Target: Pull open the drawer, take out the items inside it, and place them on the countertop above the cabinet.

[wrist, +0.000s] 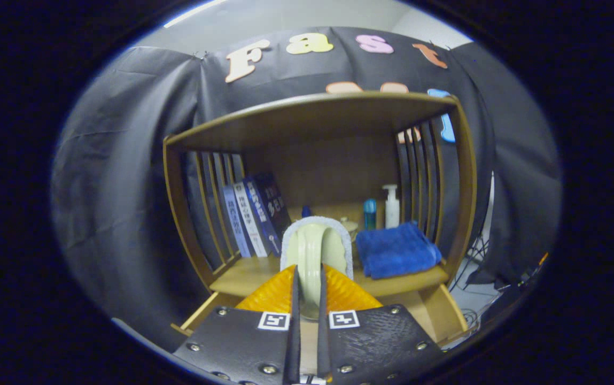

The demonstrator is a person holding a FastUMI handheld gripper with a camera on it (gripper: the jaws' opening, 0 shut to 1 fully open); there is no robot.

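Booth dim overall, cool cast. Bright ceiling strip light (194,12) far above gives only strong highlight. Cabinet (317,115) interior shaded under its top, back panel murky. Strong fisheye bending: cabinet top bows, side posts curve outward. Gripper (307,289) near lens soft, slightly blurred; towel (396,250) and books (256,216) fairly sharp. Dark cloth wall shows soft folds, low contrast, mild noise.
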